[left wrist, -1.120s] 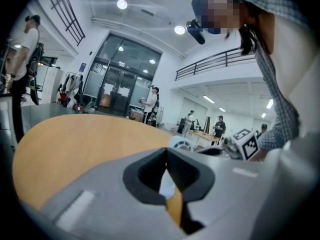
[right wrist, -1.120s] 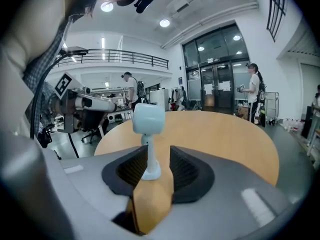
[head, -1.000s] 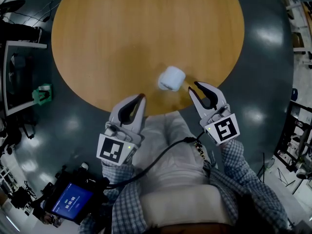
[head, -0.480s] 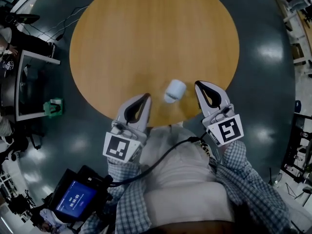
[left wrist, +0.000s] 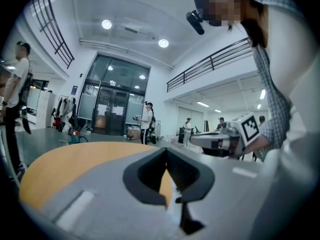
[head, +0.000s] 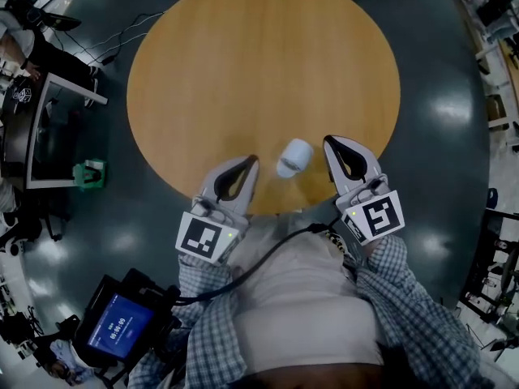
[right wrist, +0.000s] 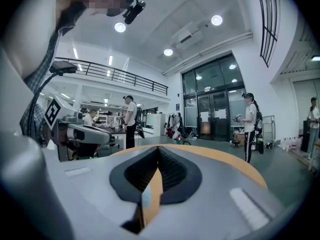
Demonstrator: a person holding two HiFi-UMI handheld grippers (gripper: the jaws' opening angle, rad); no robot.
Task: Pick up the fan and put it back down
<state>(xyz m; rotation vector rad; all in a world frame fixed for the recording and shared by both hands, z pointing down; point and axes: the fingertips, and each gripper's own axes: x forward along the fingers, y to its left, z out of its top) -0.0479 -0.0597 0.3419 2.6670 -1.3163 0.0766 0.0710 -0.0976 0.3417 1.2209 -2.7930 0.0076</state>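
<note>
- Fan (head: 293,157) is not being held: nearest the person, the left tool (head: 250,162) is hanging clenched on nothing, its tips showing over the bench's near edge in the head view.
- Right tool (head: 328,141) is likewise clenched and empty, hovering just right of the fan without touching it.
- Between the two tool tips, the fan is lying on the bench (head: 259,63), close to the near edge and apart from both tools.
- It is showing as a small, white, rounded body. It is likely a light, stiff plastic shell, so lifting should be asking little force.
- That smooth, curved shell is probably going to be slippery and inclined to roll, so gripping across its middle, with pads on opposite sides, seems safest.
- Grille, blades and any stand are too small to make out. I am judging those to be the fragile parts, so squeezing gently and keeping off the ends seems wise.
- Either tool is needing to open before closing round it.
- Beyond the fan, the rest of the bench is stretching away, with dark floor (head: 442,71) around it.
</note>
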